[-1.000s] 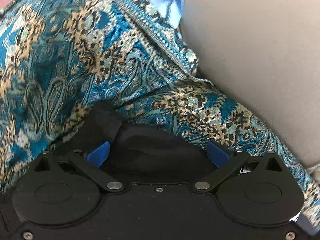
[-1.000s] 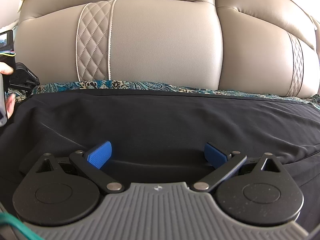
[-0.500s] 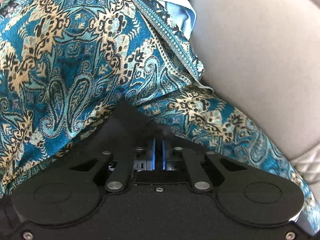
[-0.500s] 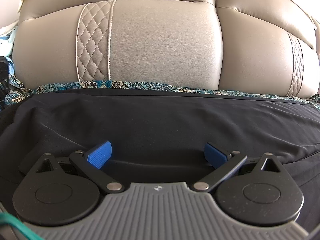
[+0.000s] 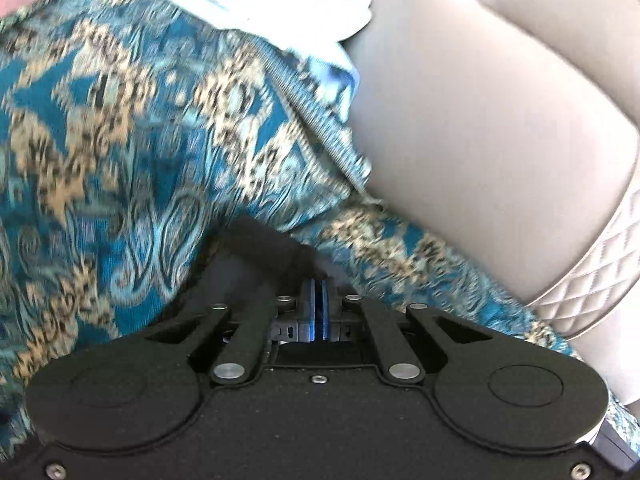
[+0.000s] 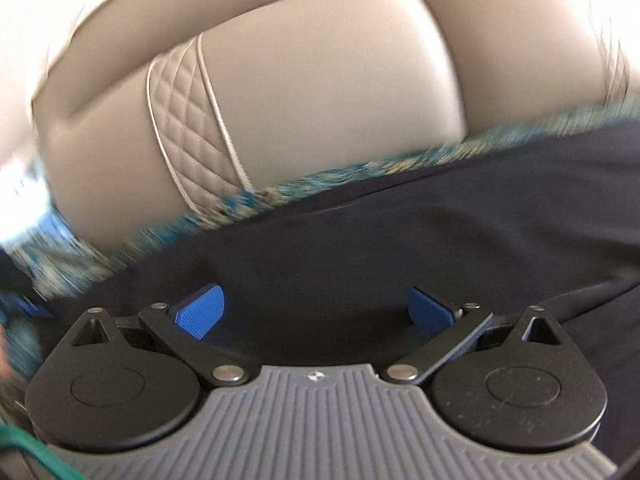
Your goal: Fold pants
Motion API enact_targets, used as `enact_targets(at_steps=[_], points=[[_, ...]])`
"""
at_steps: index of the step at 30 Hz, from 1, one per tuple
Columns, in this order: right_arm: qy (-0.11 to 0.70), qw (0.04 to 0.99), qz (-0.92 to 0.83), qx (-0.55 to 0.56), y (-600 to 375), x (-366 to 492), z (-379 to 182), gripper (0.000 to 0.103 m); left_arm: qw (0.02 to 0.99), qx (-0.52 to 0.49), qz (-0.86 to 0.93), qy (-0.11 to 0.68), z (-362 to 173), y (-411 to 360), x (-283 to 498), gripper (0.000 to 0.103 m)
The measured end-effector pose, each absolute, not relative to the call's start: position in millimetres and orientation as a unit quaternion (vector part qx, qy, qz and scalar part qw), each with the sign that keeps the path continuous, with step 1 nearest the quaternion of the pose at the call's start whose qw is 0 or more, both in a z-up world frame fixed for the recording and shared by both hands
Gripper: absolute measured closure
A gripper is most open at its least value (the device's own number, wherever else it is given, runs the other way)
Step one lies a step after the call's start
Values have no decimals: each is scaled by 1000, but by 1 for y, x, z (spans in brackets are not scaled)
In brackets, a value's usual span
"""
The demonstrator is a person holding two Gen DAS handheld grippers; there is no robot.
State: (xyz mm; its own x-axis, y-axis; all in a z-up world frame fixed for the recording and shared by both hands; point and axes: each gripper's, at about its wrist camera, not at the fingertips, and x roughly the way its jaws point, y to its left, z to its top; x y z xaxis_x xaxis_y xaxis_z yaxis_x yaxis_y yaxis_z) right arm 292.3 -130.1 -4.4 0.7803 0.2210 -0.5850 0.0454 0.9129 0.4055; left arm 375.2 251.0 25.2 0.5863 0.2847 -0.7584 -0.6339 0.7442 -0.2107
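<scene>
My left wrist camera sat low behind the left claw [image 5: 319,304], looking forward, very near the patterned teal cloth [image 5: 120,152], with the beige sofa back [image 5: 500,128] upper right. My right wrist camera looked over the right claw [image 6: 316,314] across black pants [image 6: 420,248], tilted, toward that sofa back [image 6: 312,92]. Both views shared sofa and cloth [image 6: 248,204].

Black pants [image 6: 400,248], teal-and-tan paisley cloth [image 5: 120,140], beige sofa [image 6: 320,100] with diamond-quilted stripes.

Left tool [image 5: 319,304]: blue fingertips pressed together, clamping a fold of the black fabric pants [image 5: 248,256]. Right tool [image 6: 316,312]: fingertips spread wide, directly above the pants.
</scene>
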Motion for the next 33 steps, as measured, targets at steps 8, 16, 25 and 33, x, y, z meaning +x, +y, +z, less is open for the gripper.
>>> enact_targets(at_steps=[8, 16, 25, 33], points=[[404, 828, 107, 372, -113, 371, 11, 5, 866, -237, 238, 371, 30, 253, 371, 99], [458, 771, 151, 416, -54, 422, 7, 25, 876, -231, 210, 368, 16, 257, 349, 99], [494, 773, 124, 378, 0, 441, -9, 40, 870, -244, 194, 382, -14, 262, 340, 99], [438, 814, 141, 355, 7, 420, 19, 44, 874, -251, 176, 376, -18, 267, 333, 98]])
